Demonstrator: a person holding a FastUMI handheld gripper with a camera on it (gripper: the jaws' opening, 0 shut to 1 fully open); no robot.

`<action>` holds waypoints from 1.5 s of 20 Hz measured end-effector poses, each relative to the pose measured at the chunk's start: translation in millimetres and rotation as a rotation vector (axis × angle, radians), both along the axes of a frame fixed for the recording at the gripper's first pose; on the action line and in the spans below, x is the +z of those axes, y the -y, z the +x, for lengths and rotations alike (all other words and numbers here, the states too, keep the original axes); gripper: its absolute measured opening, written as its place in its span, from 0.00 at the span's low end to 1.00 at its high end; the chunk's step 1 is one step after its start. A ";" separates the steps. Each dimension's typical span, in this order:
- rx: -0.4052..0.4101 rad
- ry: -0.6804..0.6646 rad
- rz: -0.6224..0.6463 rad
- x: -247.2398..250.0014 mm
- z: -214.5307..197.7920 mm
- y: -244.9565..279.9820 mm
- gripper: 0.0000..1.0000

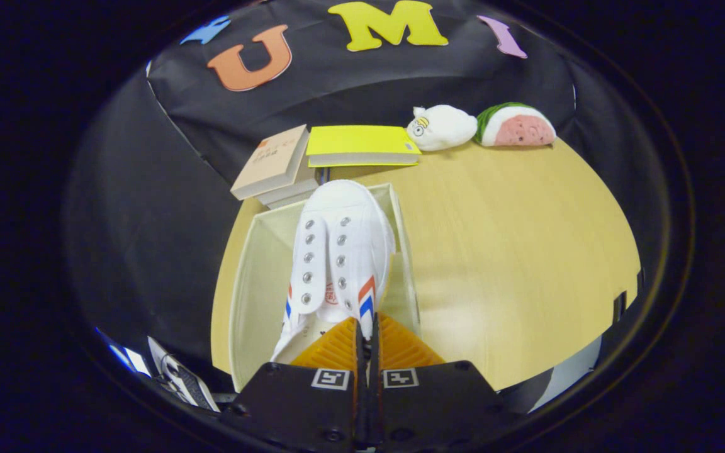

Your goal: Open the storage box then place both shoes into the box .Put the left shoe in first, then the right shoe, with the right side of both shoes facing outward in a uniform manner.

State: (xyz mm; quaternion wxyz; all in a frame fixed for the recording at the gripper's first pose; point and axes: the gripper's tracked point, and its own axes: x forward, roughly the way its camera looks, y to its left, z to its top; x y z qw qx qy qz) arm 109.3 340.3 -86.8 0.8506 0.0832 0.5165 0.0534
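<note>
A white canvas shoe [337, 251] with metal eyelets and red and blue stripes hangs toe away from me over the open cream storage box [255, 277]. My gripper [365, 336] is shut on the shoe's right side wall near the heel, its orange ribbed fingers [337, 346] pressed close together on the fabric. The shoe sits toward the box's right wall, its toe reaching the far rim. Whether the sole touches the box floor is hidden. The box interior to the shoe's left shows bare.
The box stands on a light wooden table [513, 251]. Beyond it lie a tan book [272, 162] on a stack and a yellow book [362, 145]. A white plush toy [443, 128] and a watermelon plush [517, 126] rest at the table's far edge.
</note>
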 end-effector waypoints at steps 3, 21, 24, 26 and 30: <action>0.042 -0.010 -0.003 -3.8 -4.1 -8.0 0.14; 0.116 0.674 -0.128 129.1 -7.6 79.2 0.68; 0.090 0.828 -0.144 143.5 -24.1 120.5 0.84; 0.066 0.917 -0.142 149.9 -46.5 143.8 0.95; 0.026 1.061 -0.187 148.6 -86.0 182.6 1.00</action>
